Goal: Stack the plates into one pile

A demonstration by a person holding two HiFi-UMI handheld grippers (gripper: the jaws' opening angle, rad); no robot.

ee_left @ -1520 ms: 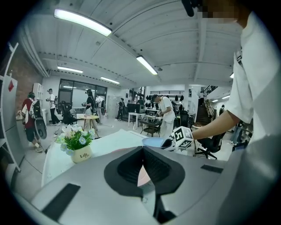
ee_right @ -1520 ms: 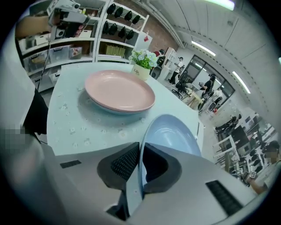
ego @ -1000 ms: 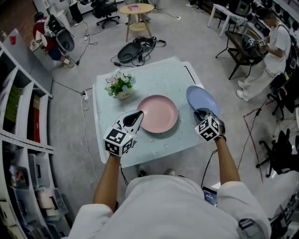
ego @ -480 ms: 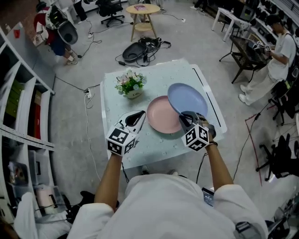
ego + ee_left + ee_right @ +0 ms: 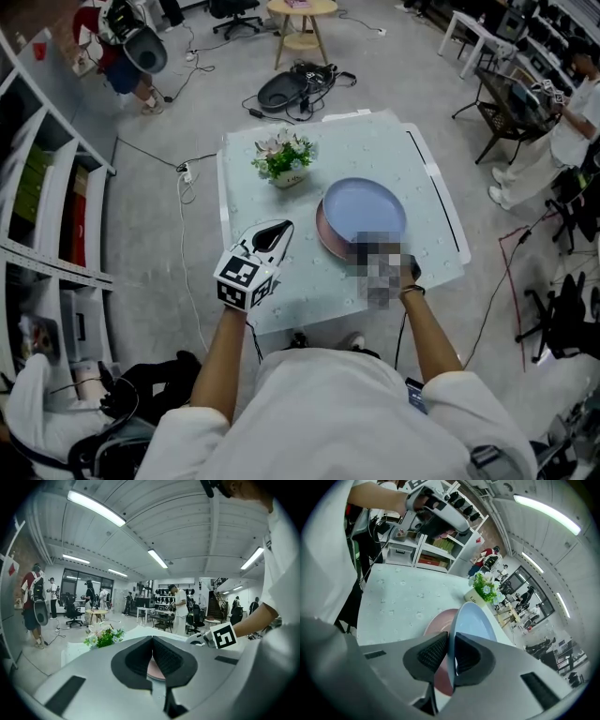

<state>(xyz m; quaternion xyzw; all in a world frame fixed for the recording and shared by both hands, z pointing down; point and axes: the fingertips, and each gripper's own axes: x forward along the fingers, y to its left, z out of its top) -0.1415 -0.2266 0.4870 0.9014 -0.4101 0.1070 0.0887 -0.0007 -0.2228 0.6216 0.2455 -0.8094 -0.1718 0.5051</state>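
A blue plate (image 5: pixel 364 208) lies over the pink plate (image 5: pixel 324 236) on the pale table (image 5: pixel 253 192); only the pink plate's left and near rim shows. In the right gripper view the blue plate (image 5: pixel 474 623) tilts slightly above the pink plate (image 5: pixel 437 620). My right gripper (image 5: pixel 451 656) grips the blue plate's near rim between its pads, and its jaws are closing a little. In the head view a mosaic patch covers that gripper. My left gripper (image 5: pixel 277 231) is shut and holds nothing, hovering left of the plates above the table.
A small pot of flowers (image 5: pixel 285 157) stands at the table's far left. The table's near edge (image 5: pixel 319 314) runs just under both grippers. Cables and a black case (image 5: pixel 286 89) lie on the floor beyond. Shelving (image 5: pixel 47 216) lines the left side.
My right gripper has carried the blue plate from the table's right side leftward onto the pink plate. The left gripper has stayed in place, shut.
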